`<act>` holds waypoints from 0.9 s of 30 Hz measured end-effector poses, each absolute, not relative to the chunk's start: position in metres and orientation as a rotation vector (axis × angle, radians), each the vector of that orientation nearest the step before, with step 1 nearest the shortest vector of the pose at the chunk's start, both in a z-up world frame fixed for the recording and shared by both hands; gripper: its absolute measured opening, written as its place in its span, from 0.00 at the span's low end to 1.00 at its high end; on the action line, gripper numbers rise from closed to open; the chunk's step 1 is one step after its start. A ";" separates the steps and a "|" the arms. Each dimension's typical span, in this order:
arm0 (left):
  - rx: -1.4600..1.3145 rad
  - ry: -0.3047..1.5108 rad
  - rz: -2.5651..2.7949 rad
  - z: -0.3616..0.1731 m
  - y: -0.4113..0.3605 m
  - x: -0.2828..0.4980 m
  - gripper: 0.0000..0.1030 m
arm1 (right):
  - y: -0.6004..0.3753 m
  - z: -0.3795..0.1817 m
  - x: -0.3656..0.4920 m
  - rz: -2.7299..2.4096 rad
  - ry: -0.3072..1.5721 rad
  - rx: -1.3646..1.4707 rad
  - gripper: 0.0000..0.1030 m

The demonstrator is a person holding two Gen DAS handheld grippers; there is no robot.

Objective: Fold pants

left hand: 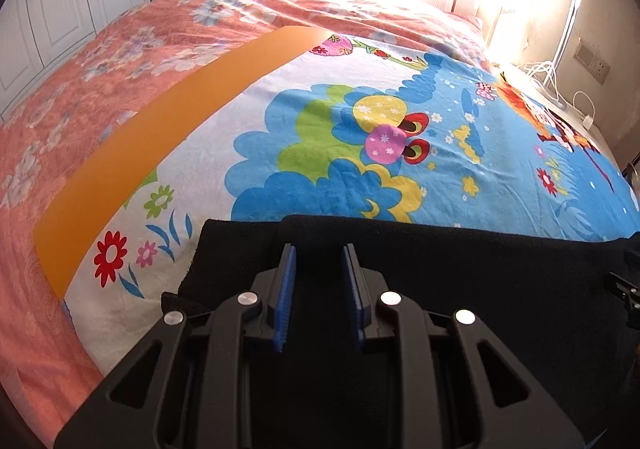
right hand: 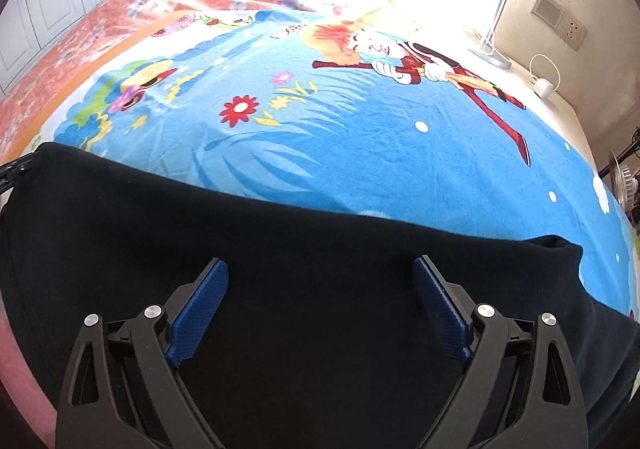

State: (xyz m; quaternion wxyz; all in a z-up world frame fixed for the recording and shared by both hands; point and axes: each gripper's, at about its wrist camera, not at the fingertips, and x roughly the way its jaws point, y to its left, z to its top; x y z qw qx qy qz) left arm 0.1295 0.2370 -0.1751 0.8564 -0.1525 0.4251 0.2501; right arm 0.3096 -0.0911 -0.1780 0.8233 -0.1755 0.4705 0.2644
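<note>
- Two grippers over one pair of black pants (left hand: 460, 289), spread on the cartoon sheet (left hand: 360, 137) near the front edge of the bed (left hand: 80, 61).
- Left gripper (left hand: 319, 249): fingers (left hand: 289, 273) parted by a narrow gap, only dark cloth visible below that gap, nothing pinched between the blue pads; contact with the cloth not possible to tell.
- Right gripper (right hand: 320, 269): fingers (right hand: 212, 289) spread much wider, also with nothing between them, hanging above the dark cloth.
- Pants lying directly under and ahead of both pairs of fingers, long axis running left to right across both views, so crosswise to the pointing direction of the fingers.
- Far edge of the pants close ahead of the left fingertips in the left wrist view; left end of the garment a little to the left of that gripper, so this end probably for the left hand.
- Rounded corner of the pants (right hand: 560, 245) ahead and to the right of the right gripper in the right wrist view; this end nearer to the right hand.
- Orange strip (left hand: 132, 153) of the sheet well apart to the left, not involved.
- Judgement: fold not yet in hand; next move likely a lowering onto an edge and a closing there.
</note>
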 end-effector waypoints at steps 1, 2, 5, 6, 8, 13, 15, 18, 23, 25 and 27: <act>-0.337 0.860 0.553 -0.168 0.235 0.121 0.31 | -0.092 -0.180 0.314 0.567 1.002 -0.368 0.92; -0.353 0.814 0.578 -0.159 0.233 0.109 0.35 | -0.092 -0.181 0.317 0.566 0.999 -0.374 0.94; -0.448 0.699 0.560 -0.141 0.224 0.071 0.36 | -0.093 -0.184 0.315 0.572 0.959 -0.382 0.95; -0.465 0.670 0.548 -0.138 0.217 0.058 0.36 | -0.094 -0.184 0.314 0.572 0.943 -0.377 0.95; -0.490 0.621 0.507 -0.133 0.200 0.037 0.36 | -0.094 -0.186 0.312 0.575 0.920 -0.365 0.95; -0.451 0.610 0.368 -0.140 0.136 0.015 0.36 | -0.095 -0.185 0.312 0.590 0.900 -0.367 0.95; -0.401 0.651 0.323 -0.151 0.111 0.019 0.36 | -0.094 -0.185 0.313 0.588 0.899 -0.370 0.95; -0.363 0.821 0.384 -0.191 0.103 0.028 0.34 | -0.094 -0.185 0.312 0.590 0.898 -0.374 0.95; -0.592 0.692 0.357 -0.188 0.132 -0.024 0.33 | -0.093 -0.176 0.307 0.560 0.919 -0.397 0.95; -0.675 0.636 0.359 -0.189 0.148 -0.041 0.30 | -0.090 -0.164 0.293 0.586 0.906 -0.357 0.93; -0.823 0.568 0.338 -0.196 0.166 -0.053 0.30 | -0.083 -0.150 0.266 0.697 0.908 -0.309 0.82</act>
